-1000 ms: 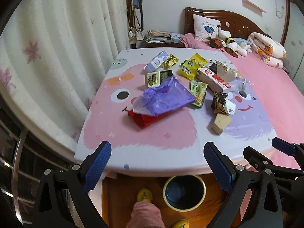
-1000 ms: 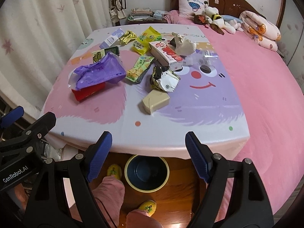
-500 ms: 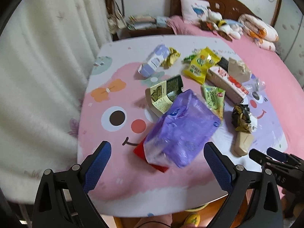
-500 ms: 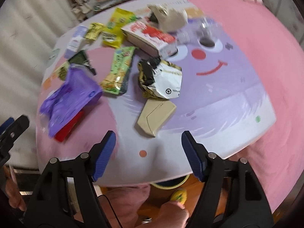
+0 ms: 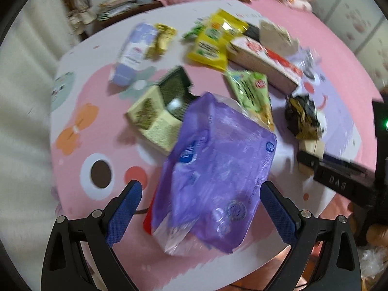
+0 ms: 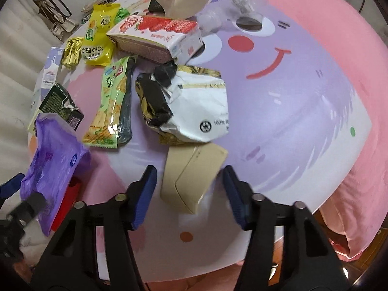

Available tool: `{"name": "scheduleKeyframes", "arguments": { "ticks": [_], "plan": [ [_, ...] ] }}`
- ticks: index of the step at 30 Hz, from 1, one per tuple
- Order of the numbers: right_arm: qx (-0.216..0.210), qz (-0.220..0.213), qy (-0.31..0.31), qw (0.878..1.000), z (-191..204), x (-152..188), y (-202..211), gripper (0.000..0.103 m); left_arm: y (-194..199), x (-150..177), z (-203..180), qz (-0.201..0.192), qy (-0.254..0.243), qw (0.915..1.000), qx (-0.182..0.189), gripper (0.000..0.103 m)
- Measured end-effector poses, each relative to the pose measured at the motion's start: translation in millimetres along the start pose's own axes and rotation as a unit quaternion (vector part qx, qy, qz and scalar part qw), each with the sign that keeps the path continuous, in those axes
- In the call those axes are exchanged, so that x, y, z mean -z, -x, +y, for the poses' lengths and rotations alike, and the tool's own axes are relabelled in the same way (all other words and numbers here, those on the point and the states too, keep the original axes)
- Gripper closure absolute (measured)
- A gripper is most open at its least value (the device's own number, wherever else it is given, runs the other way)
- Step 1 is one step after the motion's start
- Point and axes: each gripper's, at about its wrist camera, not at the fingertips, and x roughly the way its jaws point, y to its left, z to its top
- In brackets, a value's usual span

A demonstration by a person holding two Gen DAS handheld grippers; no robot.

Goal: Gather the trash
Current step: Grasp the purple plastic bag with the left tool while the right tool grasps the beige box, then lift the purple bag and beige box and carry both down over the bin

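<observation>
Both jaws gape wide. The left gripper (image 5: 200, 203) straddles a purple plastic bag (image 5: 215, 169) (a red packet (image 6: 66, 201) underneath), the right gripper (image 6: 190, 189) a tan carton (image 6: 191, 174); more wrappers litter the cartoon-print tabletop (image 6: 303, 111) beyond.

Domestic bedroom: cartoon-print bedsheet (image 6: 303, 92) ahead of the grippers, pink quilt (image 6: 359, 36) to the right, white curtain (image 5: 21, 77) to the left.
</observation>
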Motion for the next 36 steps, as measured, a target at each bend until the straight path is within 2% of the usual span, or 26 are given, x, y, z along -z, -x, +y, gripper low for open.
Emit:
{"name": "scheduleKeyframes", "arguments": {
  "ticks": [2, 5, 6, 8, 9, 11, 16, 22, 25, 31, 36],
  "plan": [
    [0.003, -0.003, 0.004, 1.0, 2.5, 0.2, -1.5, 0.059, -9.3, -3.1, -7.8, 0.013, -0.02, 0.9997, -0.002, 0.004],
    [-0.013, 0.003, -0.009, 1.0, 2.9, -1.5, -0.8, 0.062, -21.7, -6.7, -15.6, 0.029, -0.042, 0.9987, -0.007, 0.004],
    [-0.021, 0.006, -0.013, 1.0, 0.5, -0.9, 0.4, 0.062, -25.0, -8.6, -16.7, 0.032, -0.045, 0.9985, -0.006, 0.007],
    [-0.038, 0.011, -0.02, 0.999, -2.6, -0.2, 3.8, 0.063, -32.3, -12.0, -18.6, 0.041, -0.048, 0.998, 0.002, 0.019],
    [-0.045, 0.012, -0.021, 0.999, -6.1, 0.7, 9.4, 0.063, -37.1, -13.5, -19.7, 0.05, -0.05, 0.9975, 0.004, 0.029],
    [-0.054, 0.011, -0.018, 0.998, -9.6, 2.4, 18.4, 0.063, -43.2, -15.6, -21.2, 0.057, -0.052, 0.997, 0.008, 0.035],
    [-0.061, 0.003, 0.002, 0.998, -8.8, 1.3, 41.4, 0.063, -46.0, -15.1, -24.8, 0.061, -0.053, 0.9948, 0.062, 0.07],
    [-0.045, -0.013, 0.038, 0.998, -8.4, -2.0, 68.2, 0.063, -43.4, -13.3, -26.5, 0.052, -0.044, 0.9939, 0.087, 0.079],
    [-0.039, -0.019, 0.061, 0.997, -10.2, -1.8, 80.8, 0.063, -40.3, -17.8, -14.6, 0.037, -0.036, 0.9946, 0.09, 0.082],
    [-0.042, -0.02, 0.106, 0.993, -6.2, -6.6, 89.9, 0.063, -12.8, -10.8, -11.7, -0.015, -0.036, 0.9965, 0.074, 0.082],
    [-0.063, -0.019, 0.149, 0.987, -0.9, -11.1, 87.4, 0.063, 1.5, 3.0, -3.9, -0.036, -0.018, 0.9978, 0.053, 0.084]
  ]
}}
